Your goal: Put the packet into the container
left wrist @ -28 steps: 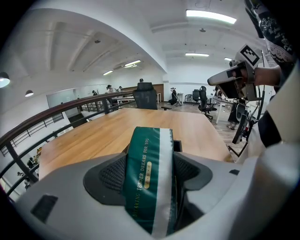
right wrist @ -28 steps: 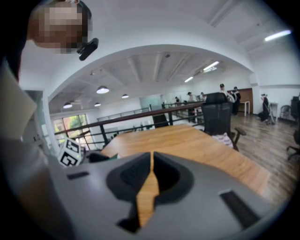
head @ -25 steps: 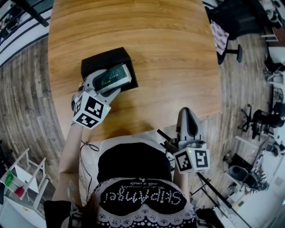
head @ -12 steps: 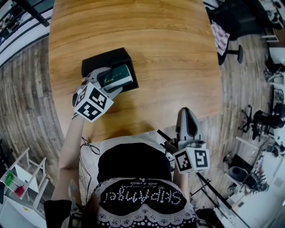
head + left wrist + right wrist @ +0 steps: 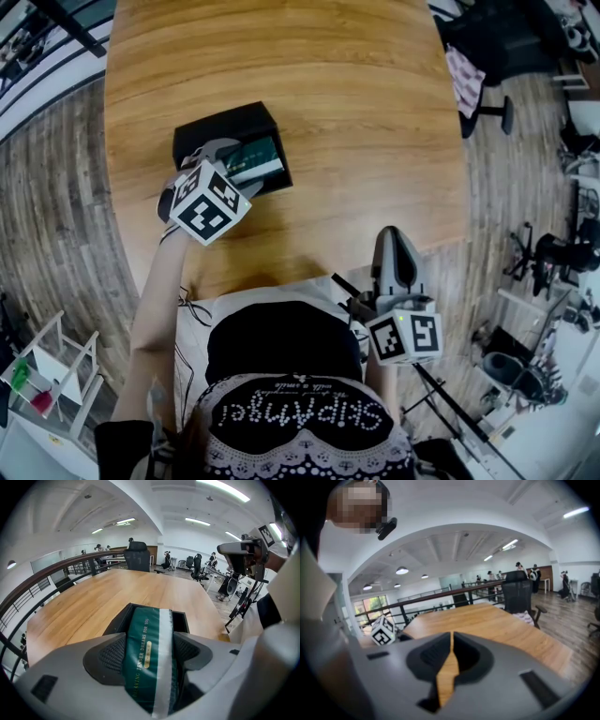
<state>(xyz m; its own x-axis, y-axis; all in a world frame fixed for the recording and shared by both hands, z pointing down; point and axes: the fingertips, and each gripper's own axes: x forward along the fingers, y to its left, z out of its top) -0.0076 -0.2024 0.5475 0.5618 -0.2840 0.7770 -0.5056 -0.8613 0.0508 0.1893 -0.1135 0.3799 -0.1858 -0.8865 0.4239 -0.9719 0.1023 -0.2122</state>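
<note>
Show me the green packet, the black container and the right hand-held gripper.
green packet (image 5: 147, 658): left gripper view, printed face.
black container (image 5: 221, 124): head view, far wall.
right hand-held gripper (image 5: 452, 641): right gripper view, between fingertips.

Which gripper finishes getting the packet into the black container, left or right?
Left. The left gripper is shut on the green packet, right at the black container. The right gripper is shut, empty, far from it.

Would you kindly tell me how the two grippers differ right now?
The left gripper is shut on the green packet at the black container; the right gripper is shut on nothing. The left is out over the table; the right by its near edge. Both carry marker cubes.
</note>
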